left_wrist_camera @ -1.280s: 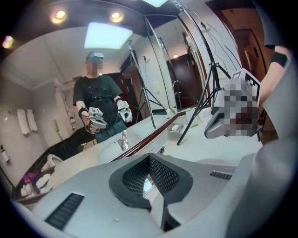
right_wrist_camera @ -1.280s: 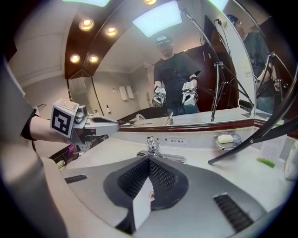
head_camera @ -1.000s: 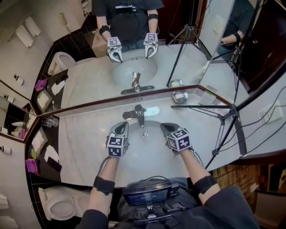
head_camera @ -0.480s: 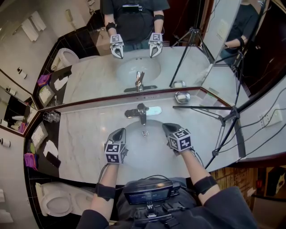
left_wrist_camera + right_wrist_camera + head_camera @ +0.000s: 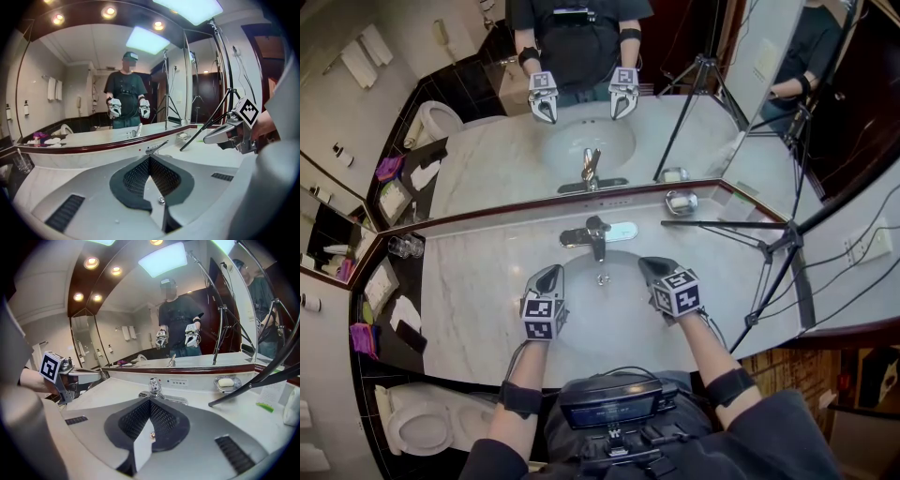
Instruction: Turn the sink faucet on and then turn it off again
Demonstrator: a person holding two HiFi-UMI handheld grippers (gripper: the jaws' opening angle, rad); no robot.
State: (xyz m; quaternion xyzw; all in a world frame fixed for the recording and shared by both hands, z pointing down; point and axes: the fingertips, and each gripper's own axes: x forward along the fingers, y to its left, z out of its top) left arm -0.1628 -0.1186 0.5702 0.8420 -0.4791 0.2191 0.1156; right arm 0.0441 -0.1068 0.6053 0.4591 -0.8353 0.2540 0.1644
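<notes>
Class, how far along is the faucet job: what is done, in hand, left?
Done: nothing visible; no water runs from the faucet. In hand: the left gripper and right gripper hang shut, empty, over the sink, short of the faucet. Left, it seems: turning it on, then off.

No legible text, small wall label [image 5: 179, 381] too blurred to read

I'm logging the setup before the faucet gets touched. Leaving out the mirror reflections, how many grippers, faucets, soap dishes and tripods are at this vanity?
grippers: 2, left gripper and right gripper
faucet: 1
soap dish: 1
tripod: 1
Total: 5
</notes>
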